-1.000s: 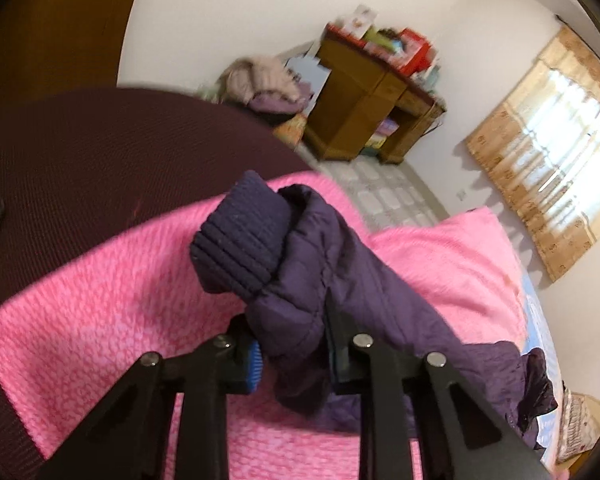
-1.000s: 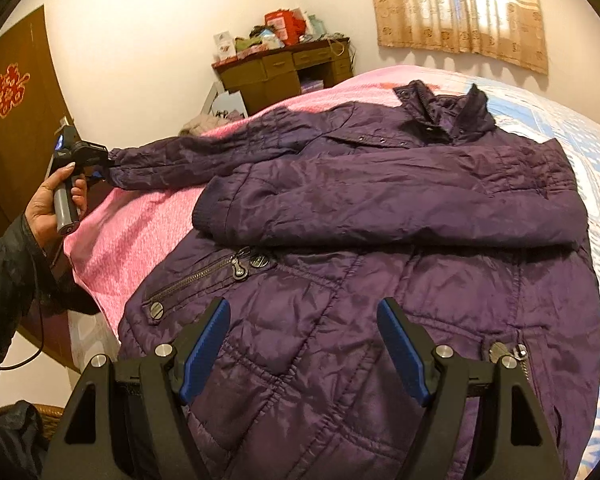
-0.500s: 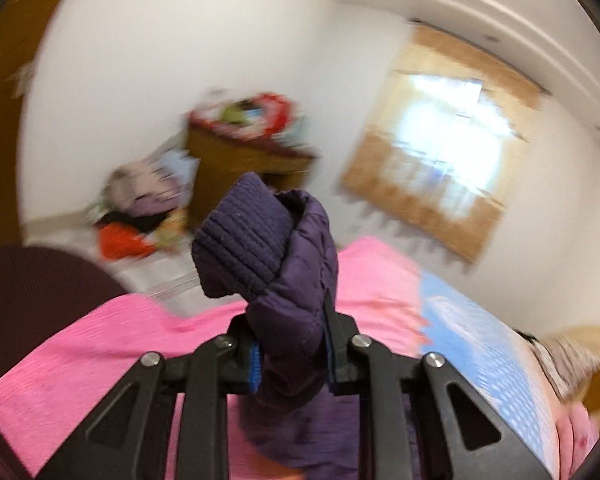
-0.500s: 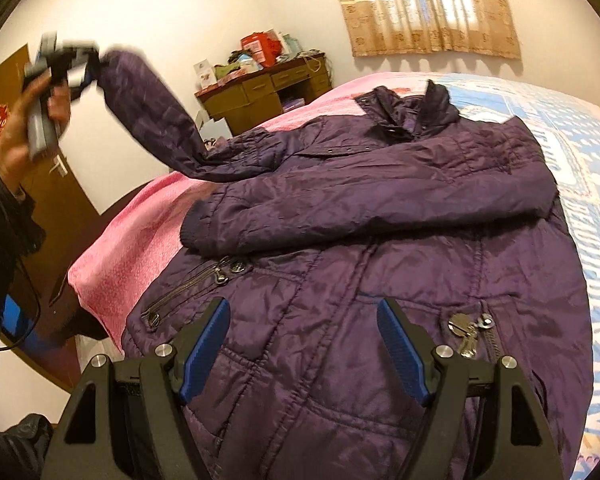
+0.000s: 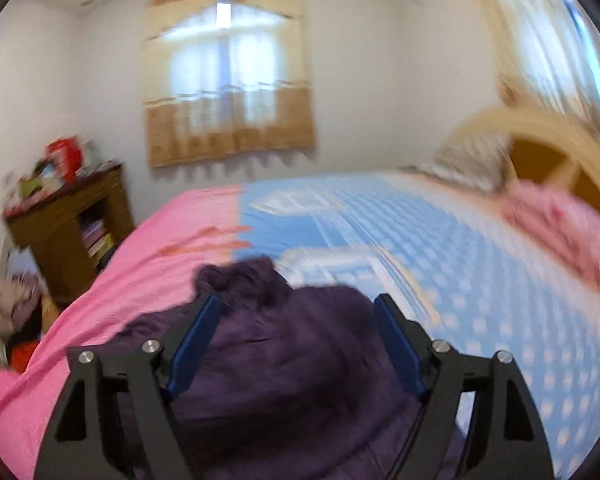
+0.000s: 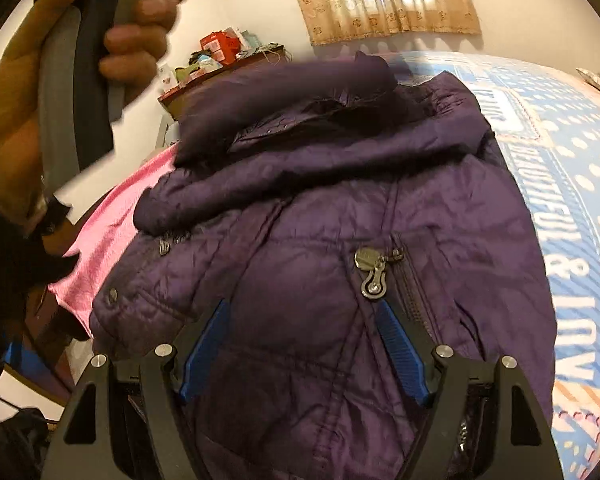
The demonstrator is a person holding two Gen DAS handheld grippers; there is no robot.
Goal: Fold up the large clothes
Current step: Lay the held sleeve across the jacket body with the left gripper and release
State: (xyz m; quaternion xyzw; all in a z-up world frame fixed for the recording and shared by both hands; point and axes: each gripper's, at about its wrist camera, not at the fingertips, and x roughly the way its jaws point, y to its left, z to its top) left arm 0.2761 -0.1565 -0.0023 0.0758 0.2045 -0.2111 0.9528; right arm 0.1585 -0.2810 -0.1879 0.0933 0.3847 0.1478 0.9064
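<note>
1. One bed (image 6: 560,168), under blue and pink covers, carries everything and runs ahead of both tongs.
2. Spread across it lies the purple jacket (image 6: 320,240), front up, directly under and ahead of the right tongs (image 6: 302,340) and below the left tongs (image 5: 296,340).
3. Its second sleeve (image 6: 284,88) is draped over the collar end, far ahead of the right tongs and blurred; the first sleeve lies folded across the chest, nearer them.
4. Left tongs: the jaws have just been opening and now stand wide with nothing pressed between the blue pads; only jacket cloth shows beneath them. A person's hand (image 6: 112,52) holds them up and to the left of the right tongs.
5. Right tongs: spread wide and empty, hovering just above the lower front, with a pocket zip pull (image 6: 374,272) just ahead of the right-hand pad.
6. Step in hand, as I judge it: sleeves folded in. The next move likely calls for gripping the hem and carrying it toward the collar.
</note>
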